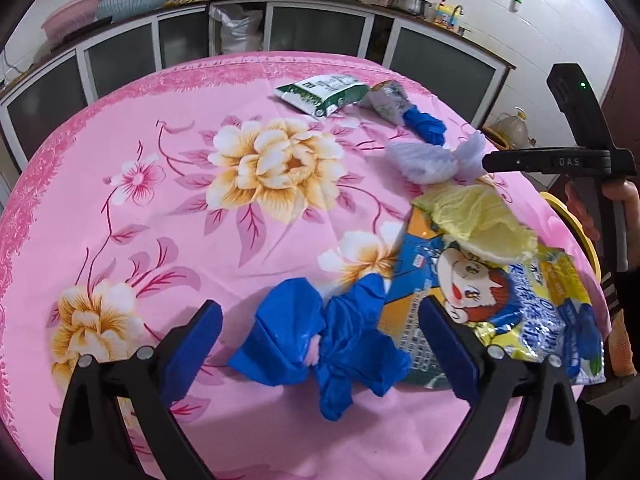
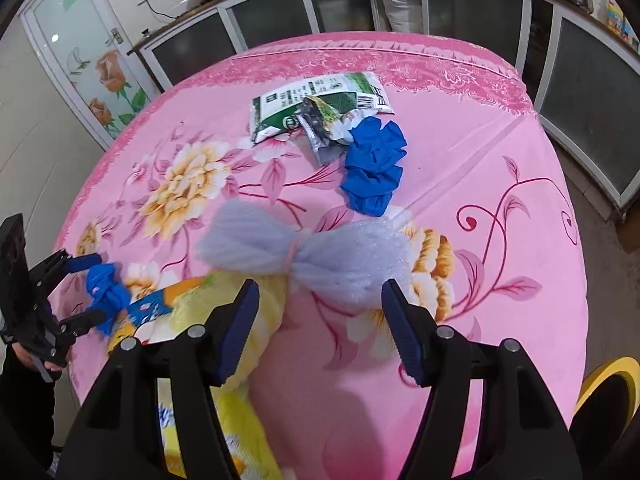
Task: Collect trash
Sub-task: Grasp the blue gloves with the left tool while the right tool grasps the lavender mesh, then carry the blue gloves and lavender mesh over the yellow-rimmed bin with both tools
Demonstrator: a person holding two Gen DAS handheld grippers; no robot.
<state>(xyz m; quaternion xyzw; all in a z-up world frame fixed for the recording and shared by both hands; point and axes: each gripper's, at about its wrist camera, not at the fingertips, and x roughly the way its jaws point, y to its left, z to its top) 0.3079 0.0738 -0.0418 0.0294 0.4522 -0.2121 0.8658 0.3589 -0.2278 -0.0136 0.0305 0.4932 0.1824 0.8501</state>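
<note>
Trash lies on a round table with a pink floral cloth (image 1: pixel 160 216). My left gripper (image 1: pixel 320 340) is open, its blue pads on either side of a crumpled blue plastic piece (image 1: pixel 320 344); it also shows in the right wrist view (image 2: pixel 106 292). My right gripper (image 2: pixel 320 328) is open just before a pale white foam net (image 2: pixel 304 252), also seen in the left wrist view (image 1: pixel 432 160). A yellow foam net (image 1: pixel 476 216) rests on a yellow-blue cartoon snack bag (image 1: pixel 492 300). Farther off lie a green-white packet (image 2: pixel 316 100), a silver wrapper (image 2: pixel 320 132) and a second blue crumple (image 2: pixel 374 164).
Glass-fronted cabinets (image 1: pixel 320 28) with a counter of basins and pots ring the table's far side. A yellow bin rim (image 2: pixel 612 384) sits low at the right of the table. A door with rose prints (image 2: pixel 92 64) stands at the left.
</note>
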